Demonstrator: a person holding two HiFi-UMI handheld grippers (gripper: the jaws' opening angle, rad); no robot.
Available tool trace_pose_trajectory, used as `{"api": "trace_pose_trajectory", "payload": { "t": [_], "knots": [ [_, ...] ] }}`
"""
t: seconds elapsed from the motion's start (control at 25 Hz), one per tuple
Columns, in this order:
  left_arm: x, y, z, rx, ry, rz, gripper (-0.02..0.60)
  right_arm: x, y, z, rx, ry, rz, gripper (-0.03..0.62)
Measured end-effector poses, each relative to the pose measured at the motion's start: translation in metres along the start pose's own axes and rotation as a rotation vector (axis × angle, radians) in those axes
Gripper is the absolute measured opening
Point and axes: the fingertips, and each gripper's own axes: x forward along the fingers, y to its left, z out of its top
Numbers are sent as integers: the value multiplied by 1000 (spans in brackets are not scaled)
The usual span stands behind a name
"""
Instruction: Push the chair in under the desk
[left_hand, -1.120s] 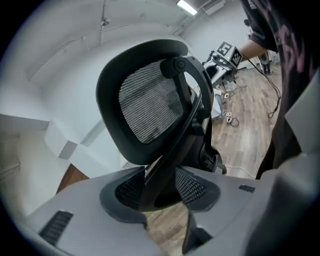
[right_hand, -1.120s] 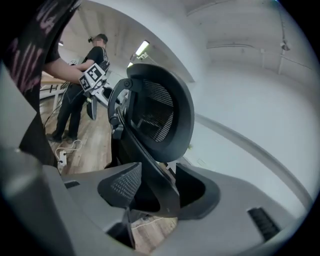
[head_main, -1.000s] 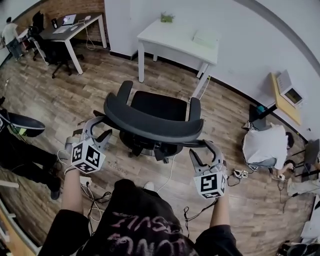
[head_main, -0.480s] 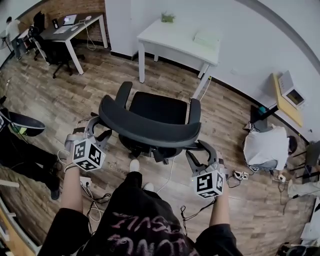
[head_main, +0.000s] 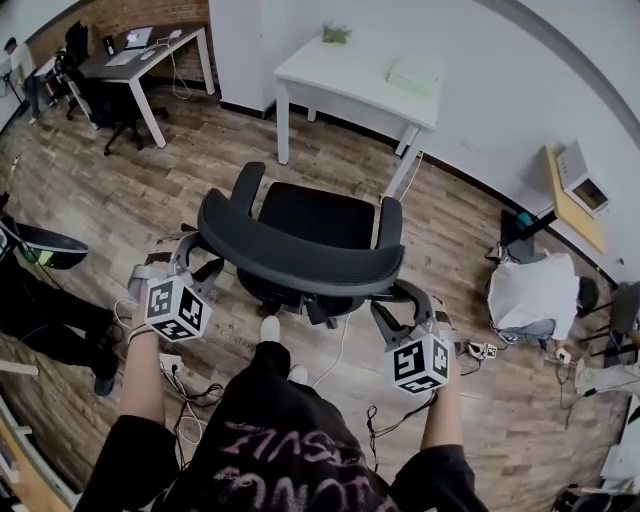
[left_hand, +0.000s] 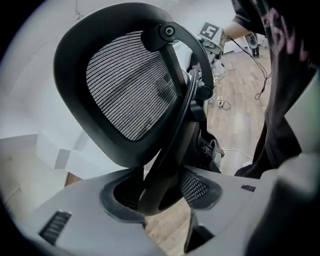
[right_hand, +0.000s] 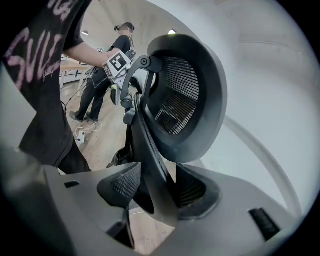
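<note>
Head view: the chair (head_main: 300, 215) stands on the wooden floor (head_main: 130, 190) at mid-scene. Its backrest (head_main: 300, 255) is on the near side and its seat faces the white desk (head_main: 350, 75), which is well apart on the far side by the wall. The chair is not yet under the desk.

Handling, as a judgement: the chair is bulky and fairly heavy, but it sits on a pedestal base that should roll rather than need lifting. The seat can probably swivel, so an uneven push would turn it off line. The mesh panel looks yielding, while the backrest frame (left_hand: 170, 150) is stiff. The best hold is therefore on that frame at both ends of the backrest, pushed evenly toward the desk.

Tools: the left gripper (head_main: 198, 258) sits at the left end of the backrest. Its jaws have just been opening and stand spread wide, with the backrest frame between them and no evident squeeze. The right gripper (head_main: 405, 302) sits at the right end. Its jaws are likewise spread and straddle the frame there, with the pads close on either side.
</note>
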Motion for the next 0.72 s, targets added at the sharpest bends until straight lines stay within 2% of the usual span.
{"api": "trace_pose_trajectory", "payload": {
  "t": [0.48,0.72],
  "knots": [
    [9,3,-2,-3,-19,-9,230,8,-2,-3,20,12,27,225],
    [25,18,-3,-2,-21,1,230,23,-14,-2,34,38,31,224]
  ]
}}
